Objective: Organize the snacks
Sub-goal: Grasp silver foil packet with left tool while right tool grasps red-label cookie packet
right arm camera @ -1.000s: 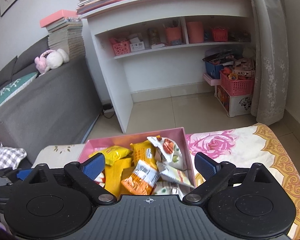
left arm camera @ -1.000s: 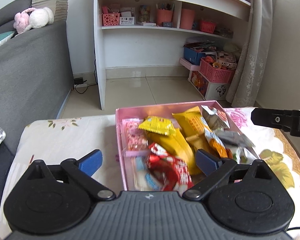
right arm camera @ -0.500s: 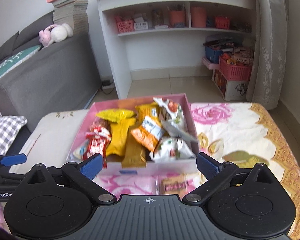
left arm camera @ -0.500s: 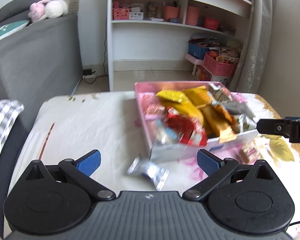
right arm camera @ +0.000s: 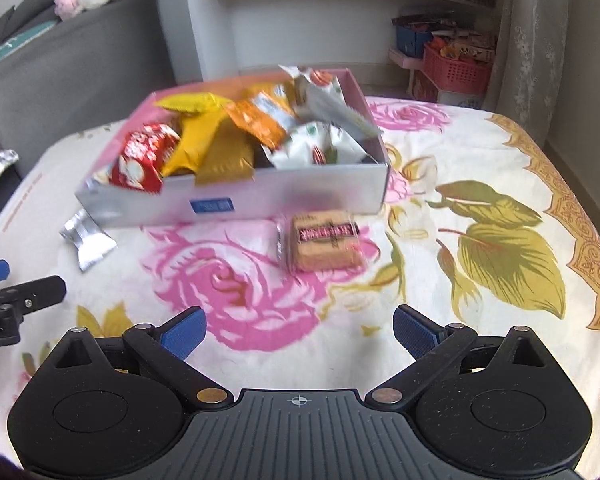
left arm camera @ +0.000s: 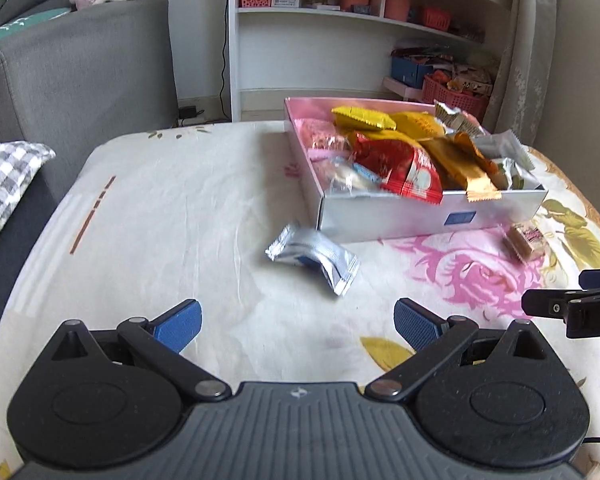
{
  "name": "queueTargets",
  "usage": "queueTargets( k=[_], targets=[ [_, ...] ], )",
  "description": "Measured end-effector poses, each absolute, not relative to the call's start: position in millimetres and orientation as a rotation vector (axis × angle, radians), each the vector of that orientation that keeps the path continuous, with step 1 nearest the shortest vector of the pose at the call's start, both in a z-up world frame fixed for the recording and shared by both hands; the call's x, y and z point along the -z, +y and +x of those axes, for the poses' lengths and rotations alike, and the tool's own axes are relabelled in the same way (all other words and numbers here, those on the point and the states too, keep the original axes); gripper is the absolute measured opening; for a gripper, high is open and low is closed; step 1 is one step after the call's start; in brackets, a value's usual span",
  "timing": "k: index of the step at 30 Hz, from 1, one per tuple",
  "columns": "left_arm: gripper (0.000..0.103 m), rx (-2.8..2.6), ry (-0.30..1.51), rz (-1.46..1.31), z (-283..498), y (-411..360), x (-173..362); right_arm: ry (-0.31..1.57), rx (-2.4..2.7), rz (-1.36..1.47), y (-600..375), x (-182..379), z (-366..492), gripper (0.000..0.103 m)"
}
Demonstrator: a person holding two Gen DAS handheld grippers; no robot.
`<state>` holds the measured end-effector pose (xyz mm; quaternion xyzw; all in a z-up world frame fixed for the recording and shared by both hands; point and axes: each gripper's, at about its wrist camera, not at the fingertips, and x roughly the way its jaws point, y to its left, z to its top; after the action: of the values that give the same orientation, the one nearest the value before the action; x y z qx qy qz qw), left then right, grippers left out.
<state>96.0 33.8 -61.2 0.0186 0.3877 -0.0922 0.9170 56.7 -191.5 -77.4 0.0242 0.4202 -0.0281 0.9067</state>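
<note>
Snacks fill the box (left arm camera: 428, 216) on the worktop (left arm camera: 172, 216). A silver pack (left arm camera: 314, 256) lies straight ahead of the left tongs (left arm camera: 298, 320), nearest them. Both tongs are open and empty, the right tongs (right arm camera: 300, 326) too.

Glossy foil packet (left arm camera: 314, 258) is glinting on the matt floral cloth (left arm camera: 172, 216); the smooth cardboard box (right arm camera: 300, 194) is looking satiny.

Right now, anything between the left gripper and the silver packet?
Nothing visible. The left gripper is open over bare cloth, and the silver packet lies straight ahead, apart from the box.
</note>
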Motion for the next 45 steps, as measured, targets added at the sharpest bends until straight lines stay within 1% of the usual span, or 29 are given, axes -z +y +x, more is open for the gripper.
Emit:
queueTargets(
  k=[4, 6, 11, 18, 29, 32, 34, 41, 43, 45],
  targets=[
    [0.103, 0.168, 0.832, 0.014, 96.0, 33.0, 74.9, 0.875, 0.081, 0.028, -196.9, 87.7, 57.4, 0.101],
    [0.103, 0.148, 0.841, -0.006, 97.4, 32.7, 79.2, 0.877, 0.081, 0.047, -200.3, 91.7, 57.7, 0.103],
    [0.103, 0.108, 0.796, 0.031, 96.9, 21.5, 83.0, 0.838, 0.06, 0.035, -201.2, 93.6, 60.7, 0.103],
    [0.103, 0.076, 0.745, 0.03, 104.5, 3.5, 85.1, 0.731, 0.048, 0.026, -204.3, 100.0, 68.3, 0.103],
    [0.103, 0.031, 0.71, 0.013, 120.8, -9.4, 86.1, 0.694, 0.047, 0.024, -206.0, 102.5, 86.9, 0.103],
    [0.096, 0.028, 0.705, 0.011, 125.2, -10.4, 84.9, 0.694, 0.047, 0.024, -206.1, 102.4, 88.9, 0.103],
    [0.088, 0.025, 0.702, 0.01, 124.9, -9.7, 83.7, 0.692, 0.047, 0.024, -206.6, 102.4, 92.3, 0.103],
    [0.07, 0.013, 0.705, 0.006, 128.1, -10.9, 79.8, 0.699, 0.048, 0.024, -207.0, 101.7, 98.4, 0.103],
    [0.062, 0.006, 0.708, 0.003, 127.9, -8.9, 78.8, 0.702, 0.042, 0.022, -207.7, 101.5, 99.6, 0.103],
    [0.058, 0.004, 0.712, -0.002, 129.1, -7.7, 77.4, 0.702, 0.037, 0.02, -207.9, 101.5, 99.9, 0.103]
  ],
)
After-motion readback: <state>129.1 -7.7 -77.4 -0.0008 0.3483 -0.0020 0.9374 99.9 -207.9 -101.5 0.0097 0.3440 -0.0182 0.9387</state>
